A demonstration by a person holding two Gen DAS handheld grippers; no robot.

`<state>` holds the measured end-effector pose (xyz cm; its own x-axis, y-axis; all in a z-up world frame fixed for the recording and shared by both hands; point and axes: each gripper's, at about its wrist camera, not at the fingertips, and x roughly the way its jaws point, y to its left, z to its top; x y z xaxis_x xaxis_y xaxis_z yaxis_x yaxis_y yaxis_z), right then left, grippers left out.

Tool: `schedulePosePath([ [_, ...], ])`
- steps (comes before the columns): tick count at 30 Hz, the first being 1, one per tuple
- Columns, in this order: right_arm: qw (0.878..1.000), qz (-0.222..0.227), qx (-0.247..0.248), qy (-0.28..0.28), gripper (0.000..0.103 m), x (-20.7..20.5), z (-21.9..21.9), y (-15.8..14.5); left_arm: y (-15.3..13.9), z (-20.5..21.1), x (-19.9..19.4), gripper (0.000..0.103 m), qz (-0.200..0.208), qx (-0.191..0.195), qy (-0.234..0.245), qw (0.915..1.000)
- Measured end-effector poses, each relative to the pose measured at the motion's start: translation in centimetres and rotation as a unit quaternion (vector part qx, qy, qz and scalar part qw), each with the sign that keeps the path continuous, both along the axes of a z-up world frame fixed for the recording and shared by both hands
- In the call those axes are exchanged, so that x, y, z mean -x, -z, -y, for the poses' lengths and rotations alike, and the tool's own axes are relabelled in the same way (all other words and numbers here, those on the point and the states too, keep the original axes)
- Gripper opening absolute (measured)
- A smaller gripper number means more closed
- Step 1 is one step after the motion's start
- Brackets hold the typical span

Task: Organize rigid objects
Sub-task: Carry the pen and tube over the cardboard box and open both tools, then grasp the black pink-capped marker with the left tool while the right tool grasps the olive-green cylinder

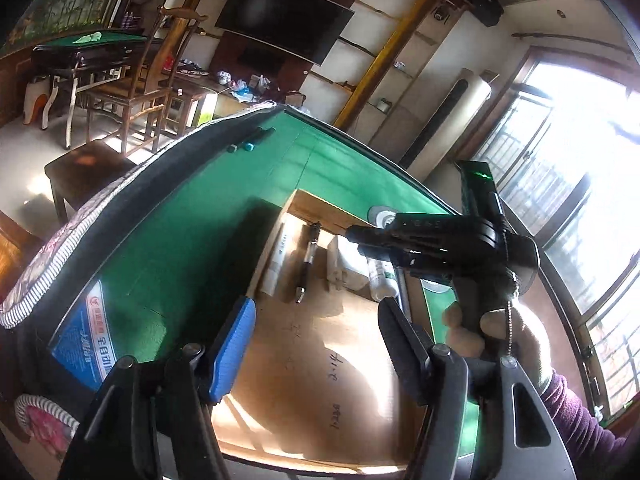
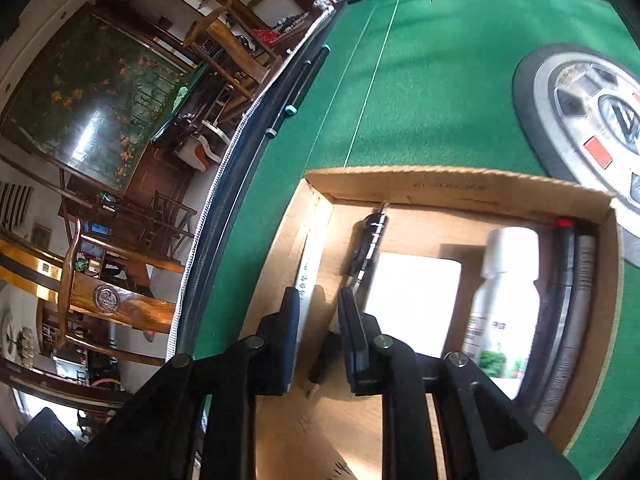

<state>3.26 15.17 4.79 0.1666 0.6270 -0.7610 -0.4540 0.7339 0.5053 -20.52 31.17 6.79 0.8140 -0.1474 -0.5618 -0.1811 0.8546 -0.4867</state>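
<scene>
A shallow cardboard box (image 1: 320, 360) (image 2: 460, 186) lies on the green table. It holds a white tube (image 1: 276, 264) (image 2: 306, 276) at its left wall, a black pen (image 1: 309, 264) (image 2: 366, 246), a white flat box (image 1: 346, 264) (image 2: 412, 300), a white bottle (image 1: 380, 278) (image 2: 500, 296) and dark and grey pens (image 2: 568, 300) at the right wall. My left gripper (image 1: 316, 344) is open and empty above the box floor. My right gripper (image 2: 320, 312) (image 1: 360, 236) is open, jaws fairly close together, hovering between the tube and the black pen.
The green felt table (image 1: 200, 216) (image 2: 420, 80) has a raised dark rim, with two dark markers (image 1: 252, 140) (image 2: 304, 80) lying along it. A round control panel (image 2: 584, 120) sits in the table's middle. Wooden chairs (image 1: 132, 92) and another table stand beyond.
</scene>
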Motion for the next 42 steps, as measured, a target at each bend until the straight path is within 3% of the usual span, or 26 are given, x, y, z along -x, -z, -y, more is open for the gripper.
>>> schedulePosePath([
  [5, 0.994, 0.092, 0.014, 0.05, 0.042, 0.9, 10.8, -3.3, -0.8, 3.6, 0.5, 0.071, 0.021, -0.034, 0.05, 0.9979],
  [9, 0.974, 0.149, 0.088, 0.148, 0.048, -0.3, 22.2, -5.1, -1.8, 6.8, 0.1, 0.072, 0.037, -0.054, 0.095, 0.9932],
  [15, 0.94, 0.135, 0.168, 0.263, 0.048, -2.5, 35.0, -4.0, -2.4, 11.5, -0.9, 0.073, 0.026, -0.065, 0.135, 0.9883],
  [19, 0.932, 0.118, 0.209, 0.27, 0.048, -3.4, 36.3, -1.7, -2.8, 13.7, -1.3, 0.073, 0.016, -0.077, 0.144, 0.9865],
  [21, 0.935, 0.102, 0.214, 0.262, 0.048, -3.6, 37.0, -0.5, -2.9, 14.6, -1.3, 0.073, 0.012, -0.082, 0.146, 0.9858],
  [24, 0.956, 0.081, 0.168, 0.228, 0.049, -3.3, 36.1, 0.7, -3.0, 15.9, -1.5, 0.073, 0.004, -0.091, 0.154, 0.9839],
  [25, 0.965, 0.056, 0.148, 0.211, 0.05, -3.2, 35.5, 1.1, -3.0, 16.4, -1.7, 0.073, 0.002, -0.093, 0.157, 0.9833],
  [28, 0.975, 0.054, 0.128, 0.174, 0.048, -1.6, 32.7, 1.1, -3.0, 17.6, -2.1, 0.073, -0.004, -0.091, 0.169, 0.9814],
  [32, 0.995, 0.01, 0.034, 0.098, 0.048, 1.6, 29.6, 1.4, -3.2, 19.6, -2.6, 0.073, -0.009, -0.097, 0.189, 0.9772],
  [34, 0.995, 0.026, 0.023, 0.09, 0.048, 3.0, 29.1, 0.8, -3.3, 20.7, -2.6, 0.073, -0.01, -0.102, 0.2, 0.9744],
  [37, 0.99, 0.077, 0.049, 0.109, 0.048, 4.5, 29.8, -0.5, -3.4, 22.1, -2.9, 0.073, -0.012, -0.119, 0.213, 0.9696],
  [42, 0.977, 0.125, 0.038, 0.169, 0.049, 6.0, 35.1, -3.3, -3.1, 24.6, -5.7, 0.073, -0.027, -0.156, 0.24, 0.9579],
])
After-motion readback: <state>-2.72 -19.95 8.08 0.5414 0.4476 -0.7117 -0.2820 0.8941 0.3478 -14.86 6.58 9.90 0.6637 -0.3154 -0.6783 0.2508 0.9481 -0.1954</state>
